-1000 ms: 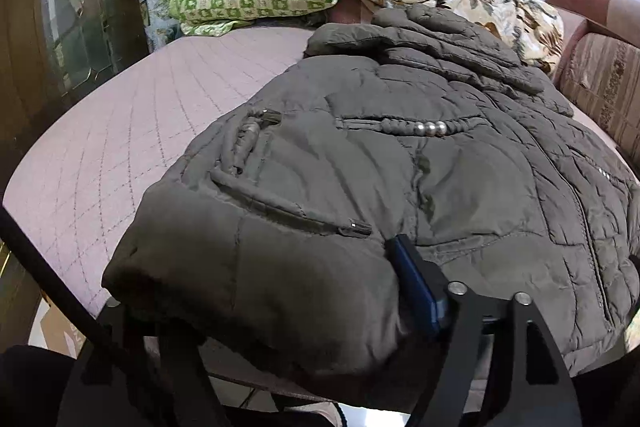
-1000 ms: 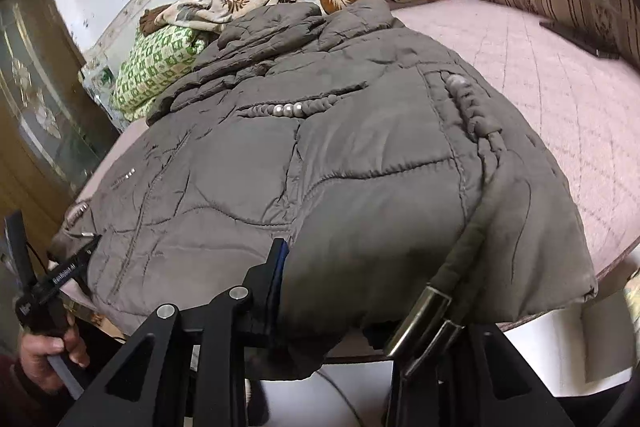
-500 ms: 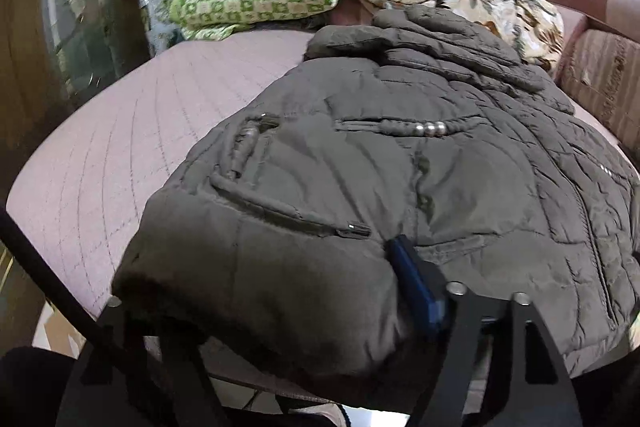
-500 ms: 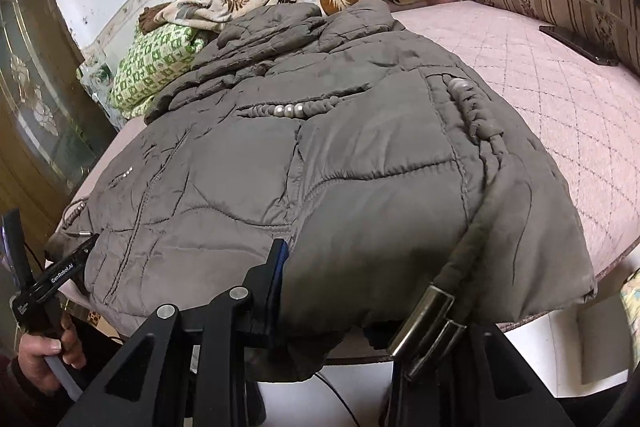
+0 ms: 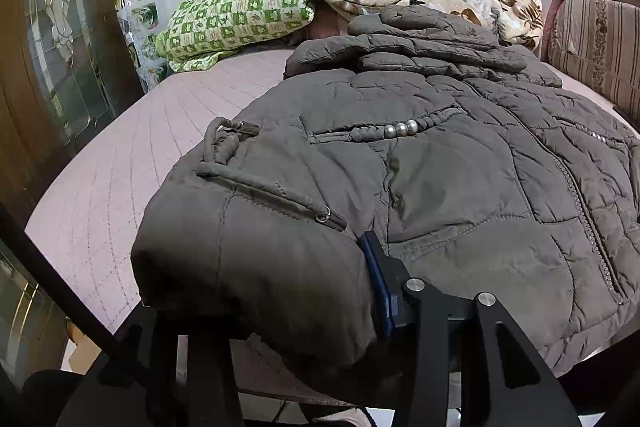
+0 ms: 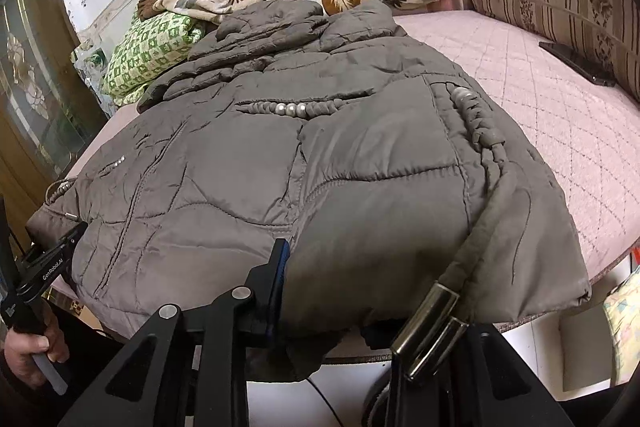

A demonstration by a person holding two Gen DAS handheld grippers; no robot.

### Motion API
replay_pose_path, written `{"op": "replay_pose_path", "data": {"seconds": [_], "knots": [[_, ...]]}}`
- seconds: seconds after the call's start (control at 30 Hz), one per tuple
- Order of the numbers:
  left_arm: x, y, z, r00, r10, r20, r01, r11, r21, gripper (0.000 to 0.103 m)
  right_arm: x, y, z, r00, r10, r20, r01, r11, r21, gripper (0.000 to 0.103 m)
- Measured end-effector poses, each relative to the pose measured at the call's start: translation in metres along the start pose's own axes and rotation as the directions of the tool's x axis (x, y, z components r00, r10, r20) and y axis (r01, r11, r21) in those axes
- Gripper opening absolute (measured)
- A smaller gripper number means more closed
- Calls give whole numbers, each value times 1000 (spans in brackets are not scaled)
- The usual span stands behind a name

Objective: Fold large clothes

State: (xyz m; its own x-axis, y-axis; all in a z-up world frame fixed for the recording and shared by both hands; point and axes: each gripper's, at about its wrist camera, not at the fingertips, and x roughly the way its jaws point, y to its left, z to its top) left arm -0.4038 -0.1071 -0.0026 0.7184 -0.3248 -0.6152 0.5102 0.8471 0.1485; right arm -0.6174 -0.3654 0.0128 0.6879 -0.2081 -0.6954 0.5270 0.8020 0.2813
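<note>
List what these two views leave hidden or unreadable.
- Left gripper: left wrist view, the jacket hem drapes over its left finger, hiding the grip.
- Right gripper: right wrist view, the hem and cord ends cover its right finger.
- Dark object on the bed: too small to identify.

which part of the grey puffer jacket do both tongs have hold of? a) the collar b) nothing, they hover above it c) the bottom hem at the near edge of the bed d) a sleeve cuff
c: the left tongs and right tongs each have the puffer jacket hem bunched between their fingers at the bed's near edge; the collar lies far off by the green pillow.
</note>
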Motion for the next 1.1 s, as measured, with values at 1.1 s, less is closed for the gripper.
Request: {"op": "replay_pose_path", "data": {"seconds": [1.1], "knots": [[-74, 2, 19, 978, -3, 208, -10, 998, 59, 19, -84, 19, 19, 971, 43, 234, -22, 996, -90, 15]]}}
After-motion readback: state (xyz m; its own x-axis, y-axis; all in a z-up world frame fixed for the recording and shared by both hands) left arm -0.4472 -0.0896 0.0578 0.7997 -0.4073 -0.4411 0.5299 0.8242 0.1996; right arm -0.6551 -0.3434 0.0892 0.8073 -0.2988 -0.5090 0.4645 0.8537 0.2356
